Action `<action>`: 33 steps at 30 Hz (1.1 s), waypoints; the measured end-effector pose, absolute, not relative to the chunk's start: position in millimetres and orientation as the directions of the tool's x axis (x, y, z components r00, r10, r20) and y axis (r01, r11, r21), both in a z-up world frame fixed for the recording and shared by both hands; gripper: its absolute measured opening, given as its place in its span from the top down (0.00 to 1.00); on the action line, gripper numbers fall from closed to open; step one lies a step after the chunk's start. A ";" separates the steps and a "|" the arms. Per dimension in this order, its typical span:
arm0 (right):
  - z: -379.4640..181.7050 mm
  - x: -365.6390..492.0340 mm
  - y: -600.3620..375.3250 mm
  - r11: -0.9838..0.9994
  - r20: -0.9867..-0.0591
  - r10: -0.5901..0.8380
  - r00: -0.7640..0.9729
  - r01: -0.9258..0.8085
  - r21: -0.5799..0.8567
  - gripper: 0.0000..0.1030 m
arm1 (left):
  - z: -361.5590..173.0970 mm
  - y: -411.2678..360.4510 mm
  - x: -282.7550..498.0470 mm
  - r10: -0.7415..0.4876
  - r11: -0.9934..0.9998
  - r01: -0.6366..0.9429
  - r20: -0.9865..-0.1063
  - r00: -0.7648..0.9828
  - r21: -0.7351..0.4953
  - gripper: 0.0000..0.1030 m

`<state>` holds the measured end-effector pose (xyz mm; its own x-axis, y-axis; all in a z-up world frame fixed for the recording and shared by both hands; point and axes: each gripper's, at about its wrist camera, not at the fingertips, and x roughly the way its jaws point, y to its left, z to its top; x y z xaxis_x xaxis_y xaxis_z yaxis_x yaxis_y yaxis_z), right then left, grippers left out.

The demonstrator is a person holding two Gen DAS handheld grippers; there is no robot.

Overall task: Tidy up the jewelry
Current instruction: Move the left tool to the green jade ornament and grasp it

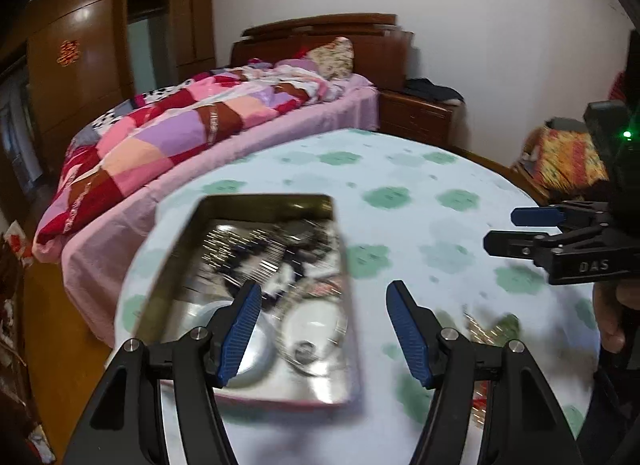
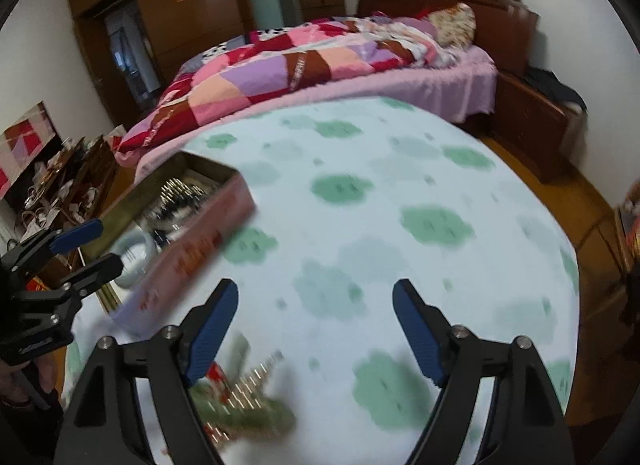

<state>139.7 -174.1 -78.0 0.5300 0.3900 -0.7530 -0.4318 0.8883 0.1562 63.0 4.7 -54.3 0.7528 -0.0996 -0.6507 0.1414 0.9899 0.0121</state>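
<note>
Metal tin lies open on the round table in the left wrist view, holding blurred jewelry; individual pieces cannot be told apart. Left gripper hangs above the tin's right edge, jaws spread, nothing between. A smeared gold-green item lies right of it, partly hidden. Right wrist view: right gripper spread over bare cloth, empty; the same item sits blurred beside its left finger.

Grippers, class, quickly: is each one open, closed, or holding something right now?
Left gripper: open, holding nothing, above the tin.
Right gripper: open, holding nothing, over the tablecloth.
</note>
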 end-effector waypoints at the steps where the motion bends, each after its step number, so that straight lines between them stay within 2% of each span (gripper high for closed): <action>1: -81.0 135.7 -179.1 0.891 -0.755 0.389 0.527 -0.423 0.164 0.20 | -55.7 -0.6 59.3 -0.110 0.988 0.156 -0.653 0.750 0.014 0.37; 13: -107.5 104.4 -226.0 0.917 -0.767 0.362 0.530 -0.349 0.192 0.19 | -76.1 -55.3 33.4 -0.218 0.944 0.328 -0.692 0.688 0.029 0.37; 30: -119.3 99.2 -237.6 0.928 -0.768 0.348 0.537 -0.314 0.201 0.18 | -90.2 -83.2 39.0 -0.291 0.901 0.433 -0.723 0.626 0.012 0.37; 31: -119.4 98.9 -237.4 0.928 -0.768 0.347 0.538 -0.313 0.200 0.18 | -92.3 -82.8 42.6 -0.305 0.897 0.441 -0.728 0.615 -0.003 0.39; 32: -119.6 98.6 -236.9 0.929 -0.768 0.346 0.539 -0.313 0.199 0.18 | -93.2 -81.9 44.4 -0.321 0.893 0.450 -0.729 0.605 -0.020 0.47; 33: -119.6 98.3 -236.6 0.929 -0.767 0.346 0.540 -0.313 0.198 0.17 | -94.8 -81.0 47.5 -0.350 0.884 0.465 -0.735 0.581 -0.053 0.72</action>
